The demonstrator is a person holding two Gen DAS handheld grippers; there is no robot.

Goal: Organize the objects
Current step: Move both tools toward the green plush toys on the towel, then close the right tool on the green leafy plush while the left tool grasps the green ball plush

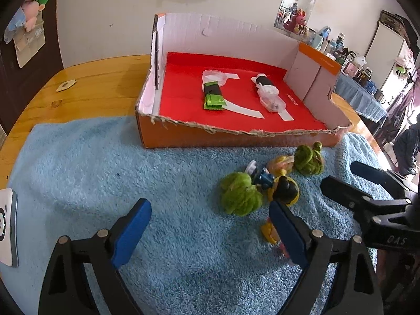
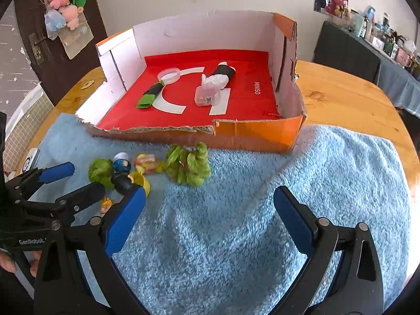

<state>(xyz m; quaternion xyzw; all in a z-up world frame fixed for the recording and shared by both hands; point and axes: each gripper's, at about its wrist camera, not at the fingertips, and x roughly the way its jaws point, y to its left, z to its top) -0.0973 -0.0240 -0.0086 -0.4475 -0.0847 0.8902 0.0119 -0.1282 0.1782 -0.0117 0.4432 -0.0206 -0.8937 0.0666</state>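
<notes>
Round wooden table [image 2: 349, 97], lacquered, knots visible. A fluffy light-blue towel [image 2: 236, 236] covers its near half.

Orange cardboard box [image 1: 236, 139] sits on the towel's far edge, front wall torn down low, white inner walls, red liner on the floor. Inside, two items lie well apart: a green-and-black wrapped packet [image 1: 213, 95] with a clear round lid [image 1: 215, 76] touching its far end, and a clear plastic pouch with a black end [image 1: 267, 93], lying on a white strip.

On the towel just in front of the box, a tight cluster of small toys: one green fuzzy ball [image 1: 240, 197] nearest the left gripper, a second green fuzzy lump [image 1: 308, 158] close to the box wall, a pale yellow-pink piece [image 1: 282, 165] between them, a small blue-and-white figure [image 1: 262, 178], and a black-headed yellow figure [image 1: 284, 190]. Another small yellow figure [image 1: 269, 232] lies half hidden behind the left gripper's right finger.

Left gripper [image 1: 210, 233]: jaws spread wide, nothing between the pads, only bare towel; right finger just beside the toy cluster.

Right gripper [image 2: 208, 223]: jaws also released and wide, over empty towel, toys off to its left side.

White device [image 1: 8, 225] at the towel's left edge, partly cut off.
</notes>
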